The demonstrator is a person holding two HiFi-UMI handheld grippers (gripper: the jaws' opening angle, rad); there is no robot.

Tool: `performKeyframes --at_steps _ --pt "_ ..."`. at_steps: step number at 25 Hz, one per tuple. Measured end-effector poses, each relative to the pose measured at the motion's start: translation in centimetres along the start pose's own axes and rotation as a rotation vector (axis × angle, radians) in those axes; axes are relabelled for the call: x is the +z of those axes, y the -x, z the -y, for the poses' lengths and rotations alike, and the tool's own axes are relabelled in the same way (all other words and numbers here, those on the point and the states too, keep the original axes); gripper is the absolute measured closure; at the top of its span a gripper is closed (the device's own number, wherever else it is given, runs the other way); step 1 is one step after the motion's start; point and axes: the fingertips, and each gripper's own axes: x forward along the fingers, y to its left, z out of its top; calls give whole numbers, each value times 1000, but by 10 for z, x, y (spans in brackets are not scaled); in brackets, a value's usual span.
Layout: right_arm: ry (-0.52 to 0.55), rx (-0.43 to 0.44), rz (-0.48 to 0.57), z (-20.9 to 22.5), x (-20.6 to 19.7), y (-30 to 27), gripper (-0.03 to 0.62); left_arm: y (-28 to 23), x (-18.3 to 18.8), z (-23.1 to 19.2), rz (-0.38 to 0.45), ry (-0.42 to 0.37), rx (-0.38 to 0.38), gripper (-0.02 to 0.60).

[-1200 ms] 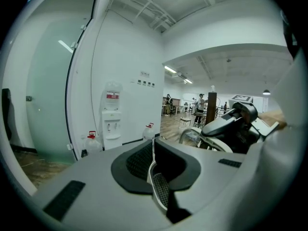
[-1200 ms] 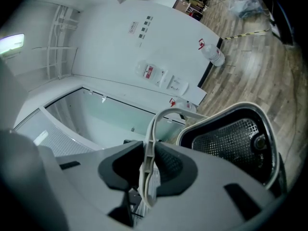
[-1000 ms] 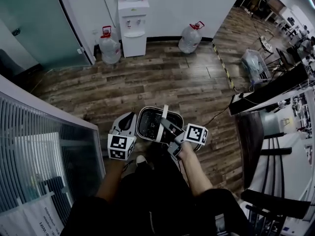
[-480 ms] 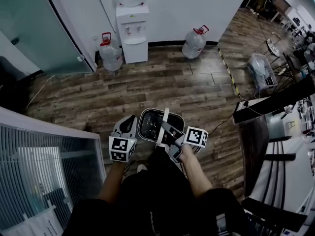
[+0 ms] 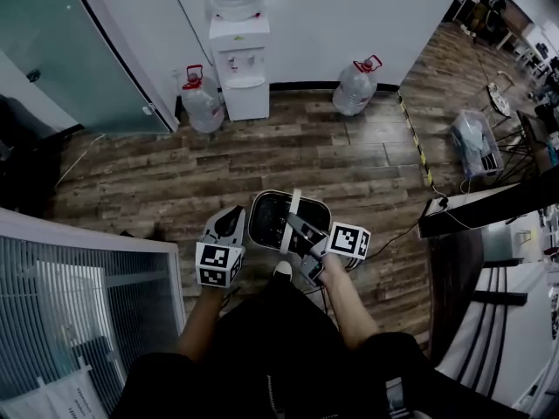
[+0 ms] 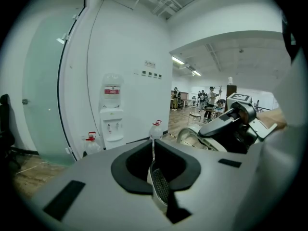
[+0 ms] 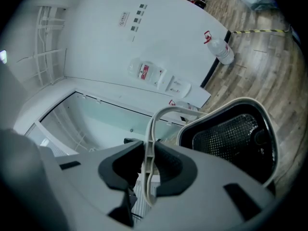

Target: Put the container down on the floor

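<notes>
A dark container (image 5: 269,221) with a white rim and a white bail handle (image 5: 293,209) hangs above the wooden floor in front of the person. My right gripper (image 5: 297,227) is shut on that handle; in the right gripper view the handle (image 7: 152,129) runs between the pads, with the mesh-lined container (image 7: 233,138) hanging beyond. My left gripper (image 5: 229,223) is just left of the container, jaws together with nothing between them. The left gripper view shows the container's rim (image 6: 191,134) and the right gripper (image 6: 226,125) off to its right.
A white water dispenser (image 5: 240,64) stands against the far wall with a water jug (image 5: 201,101) on its left and another (image 5: 358,85) on its right. A glass partition (image 5: 87,304) is close on the left. A dark desk (image 5: 489,206) and a floor cable (image 5: 393,234) lie to the right.
The head view has shifted, so the dispenser and jugs sit slightly lower and to the right in the frame. Both grippers and the container keep the same arrangement, with the grip on the handle unchanged.
</notes>
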Motion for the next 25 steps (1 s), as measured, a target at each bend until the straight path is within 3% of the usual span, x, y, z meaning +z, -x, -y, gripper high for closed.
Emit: performKeyframes --at_steps 13,25 --pt "-19 -2 -32 20 49 -3 511 -43 20 -2 -10 8 31 557" --pt "-27 -29 -11 34 100 -34 511 -110 41 -30 4 31 -4 557"
